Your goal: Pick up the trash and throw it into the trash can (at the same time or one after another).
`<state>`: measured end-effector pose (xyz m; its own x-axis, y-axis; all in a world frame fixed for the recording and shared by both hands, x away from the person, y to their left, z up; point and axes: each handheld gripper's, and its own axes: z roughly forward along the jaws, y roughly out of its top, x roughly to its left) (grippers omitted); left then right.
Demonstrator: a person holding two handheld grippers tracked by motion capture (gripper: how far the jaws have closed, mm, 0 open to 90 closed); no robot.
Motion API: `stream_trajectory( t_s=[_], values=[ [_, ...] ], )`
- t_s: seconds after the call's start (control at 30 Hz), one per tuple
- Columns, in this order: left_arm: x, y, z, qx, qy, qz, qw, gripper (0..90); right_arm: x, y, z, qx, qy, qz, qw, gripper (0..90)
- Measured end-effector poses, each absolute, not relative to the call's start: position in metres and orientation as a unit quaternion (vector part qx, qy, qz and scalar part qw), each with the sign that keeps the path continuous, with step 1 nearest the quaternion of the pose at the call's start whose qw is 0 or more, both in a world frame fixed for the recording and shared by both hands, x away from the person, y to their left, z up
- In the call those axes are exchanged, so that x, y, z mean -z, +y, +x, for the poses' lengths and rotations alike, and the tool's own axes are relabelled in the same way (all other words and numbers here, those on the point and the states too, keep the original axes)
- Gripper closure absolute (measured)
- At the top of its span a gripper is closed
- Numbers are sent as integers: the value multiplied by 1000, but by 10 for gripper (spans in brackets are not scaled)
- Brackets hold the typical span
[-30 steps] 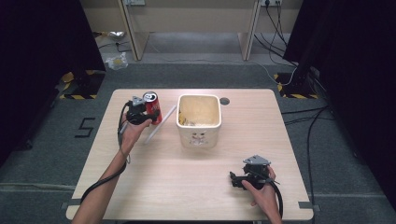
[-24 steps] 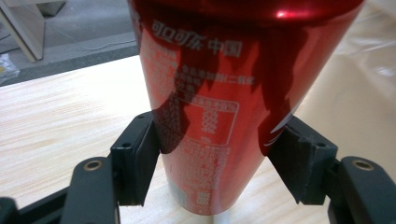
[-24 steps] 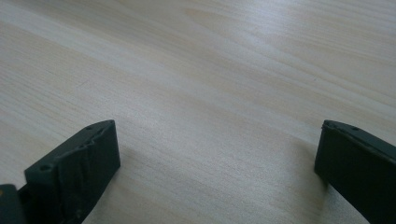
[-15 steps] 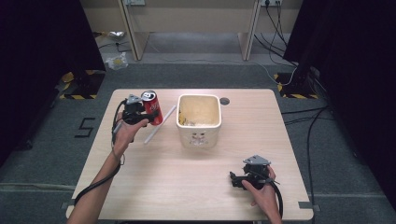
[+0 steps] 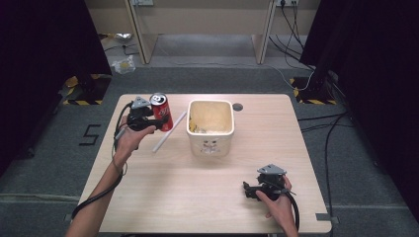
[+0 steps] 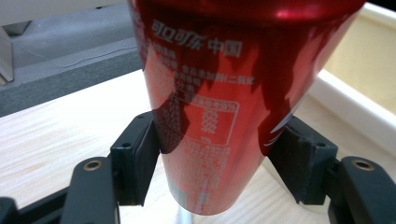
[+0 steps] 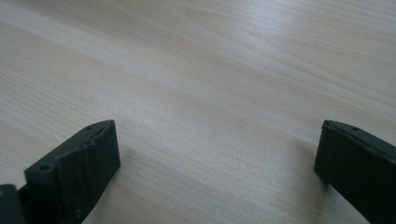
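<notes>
Your left gripper point(image 5: 157, 120) clamps the red aluminium cola can point(image 5: 162, 111), tilted, just left of the square cream plastic tub point(image 5: 210, 143); right gripper point(image 5: 251, 190) open, idle.

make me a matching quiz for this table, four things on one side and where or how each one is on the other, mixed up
Things:
1. red can
2. white straw
3. cream bin
4. right tool

Places or states:
A. lying flat on the table, left of the bin
B. open, low over bare wood near the front right
C. clamped between the left tool's black pads
D. standing mid-table with scraps inside

Pairs: 1-C, 2-A, 3-D, 4-B
</notes>
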<state>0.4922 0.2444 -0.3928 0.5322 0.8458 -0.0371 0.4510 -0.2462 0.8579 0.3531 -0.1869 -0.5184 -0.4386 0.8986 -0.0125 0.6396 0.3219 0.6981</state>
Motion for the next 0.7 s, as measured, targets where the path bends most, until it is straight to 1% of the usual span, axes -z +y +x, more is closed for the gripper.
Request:
stream_trajectory(
  t_s=[0.17, 0.3, 0.43, 0.7],
  values=[
    [383, 244, 488, -214, 421, 759, 448, 349, 518, -187, 353, -317, 787, 489, 205, 2],
    [376, 242, 485, -221, 410, 764, 446, 349, 519, -187, 353, -317, 787, 489, 205, 2],
    [370, 239, 483, -210, 403, 767, 453, 348, 519, -187, 353, -317, 787, 489, 205, 2],
    [354, 233, 478, -210, 385, 774, 457, 348, 519, -187, 353, -317, 787, 489, 205, 2]
  ],
)
